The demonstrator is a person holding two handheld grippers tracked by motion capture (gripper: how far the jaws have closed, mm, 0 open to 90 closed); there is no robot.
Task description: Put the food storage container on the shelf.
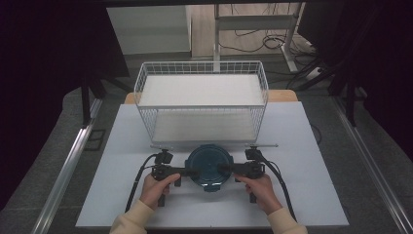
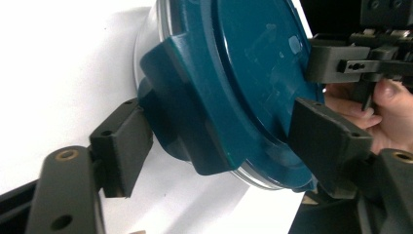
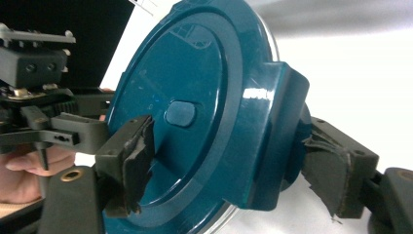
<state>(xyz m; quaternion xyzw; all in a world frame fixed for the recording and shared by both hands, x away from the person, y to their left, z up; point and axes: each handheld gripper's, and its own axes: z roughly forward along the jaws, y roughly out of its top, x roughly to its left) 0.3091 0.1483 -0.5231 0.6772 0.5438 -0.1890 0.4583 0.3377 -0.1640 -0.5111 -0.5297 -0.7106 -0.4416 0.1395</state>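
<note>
High view overhead; gripper views close, sharing teal lid (image 1: 209, 165).

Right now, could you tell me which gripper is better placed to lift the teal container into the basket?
Neither clearly: the left gripper and right gripper each straddle a clip of the teal container, which sits centred before the wire basket. Probably a two-gripper lift.
</note>
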